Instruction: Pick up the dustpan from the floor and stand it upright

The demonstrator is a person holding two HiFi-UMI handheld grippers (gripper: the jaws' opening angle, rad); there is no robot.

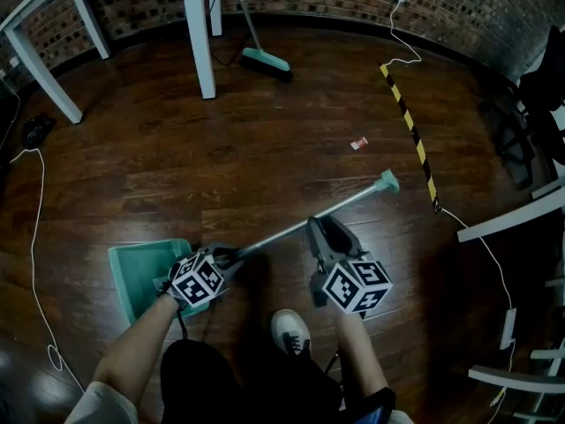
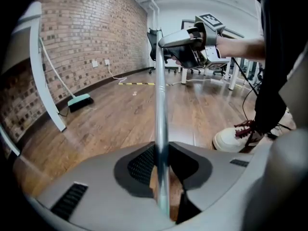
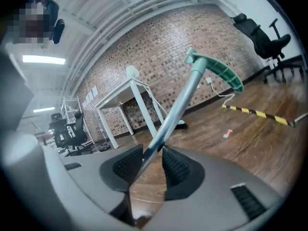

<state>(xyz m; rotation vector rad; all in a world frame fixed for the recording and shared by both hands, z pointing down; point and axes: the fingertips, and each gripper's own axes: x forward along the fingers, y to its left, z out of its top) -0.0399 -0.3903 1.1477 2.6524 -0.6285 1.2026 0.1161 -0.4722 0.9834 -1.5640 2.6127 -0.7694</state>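
The dustpan has a teal pan (image 1: 146,275) on the wooden floor and a long metal handle (image 1: 300,222) that slopes up to the right and ends in a teal grip (image 1: 386,182). My left gripper (image 1: 228,256) is shut on the handle close to the pan; in the left gripper view the handle (image 2: 160,129) runs up between its pads. My right gripper (image 1: 320,234) is shut on the handle further up, and in the right gripper view the handle (image 3: 175,112) slants up to the teal grip (image 3: 219,71). In the left gripper view the right gripper (image 2: 185,47) shows on the pole.
A teal broom (image 1: 265,62) leans near white table legs (image 1: 199,38) at the back. A yellow-black striped strip (image 1: 410,131) and a white cable (image 1: 35,237) lie on the floor. A small red scrap (image 1: 358,143) lies mid-floor. My shoe (image 1: 290,332) is below the handle. Office chairs (image 3: 264,35) stand on the right.
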